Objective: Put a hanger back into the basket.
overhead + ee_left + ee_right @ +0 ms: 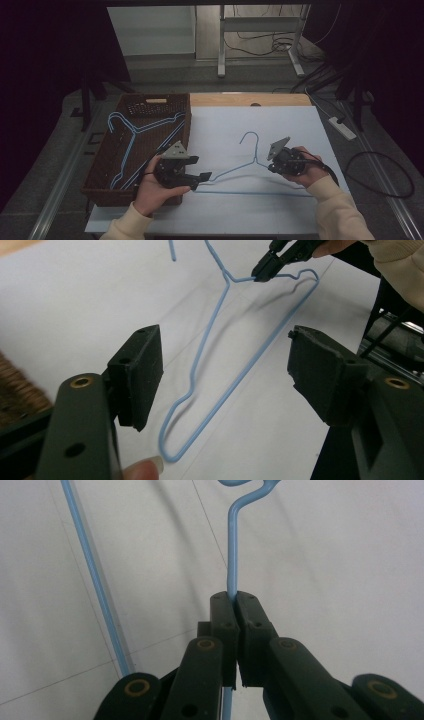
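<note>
Pinching the blue hanger, the right gripper is clamped (left gripper gapes wide, empty).

Dim light is falling across the high view, with the room's edges sinking into near-black while the pale counter is catching most of it. In the left gripper view, the blue hanger is casting a soft grey shadow beyond the left gripper, whose near parts are blurring. In the right gripper view, faint shadows are lying beside the wire.
</note>
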Demonstrator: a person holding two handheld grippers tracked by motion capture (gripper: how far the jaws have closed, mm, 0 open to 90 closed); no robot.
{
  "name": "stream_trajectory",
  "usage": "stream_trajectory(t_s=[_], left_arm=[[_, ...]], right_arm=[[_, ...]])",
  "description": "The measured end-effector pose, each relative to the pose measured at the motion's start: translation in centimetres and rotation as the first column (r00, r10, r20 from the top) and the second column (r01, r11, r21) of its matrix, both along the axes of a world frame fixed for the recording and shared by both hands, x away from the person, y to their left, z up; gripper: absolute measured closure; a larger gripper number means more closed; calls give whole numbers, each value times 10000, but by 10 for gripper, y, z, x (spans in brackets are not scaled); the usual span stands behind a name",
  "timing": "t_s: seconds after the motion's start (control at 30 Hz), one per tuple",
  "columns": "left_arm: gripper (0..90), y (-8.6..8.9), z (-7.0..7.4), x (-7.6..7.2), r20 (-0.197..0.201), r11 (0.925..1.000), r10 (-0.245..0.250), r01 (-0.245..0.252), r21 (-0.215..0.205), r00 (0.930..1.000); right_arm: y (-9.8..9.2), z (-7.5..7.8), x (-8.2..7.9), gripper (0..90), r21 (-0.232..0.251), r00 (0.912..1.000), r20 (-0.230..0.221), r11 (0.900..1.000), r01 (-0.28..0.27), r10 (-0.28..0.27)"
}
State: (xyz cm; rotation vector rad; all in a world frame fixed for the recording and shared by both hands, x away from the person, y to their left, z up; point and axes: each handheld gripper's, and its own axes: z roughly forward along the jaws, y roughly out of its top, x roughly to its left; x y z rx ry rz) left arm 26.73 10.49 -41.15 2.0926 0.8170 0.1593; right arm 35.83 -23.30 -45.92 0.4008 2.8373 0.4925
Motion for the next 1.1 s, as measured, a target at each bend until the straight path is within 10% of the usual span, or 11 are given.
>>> stream_trajectory(t_s=[0.6, 1.1], left_arm=[[306, -59, -33, 29, -1045, 9948, -411, 504, 885, 9937], [330, -93, -54, 40, -756, 9846, -417, 538, 1663, 9963]], right_arm=[[0, 0, -3, 882, 80, 10000, 28, 9999, -86, 86], [0, 0, -5, 881, 126, 9999, 61, 9999, -94, 93]])
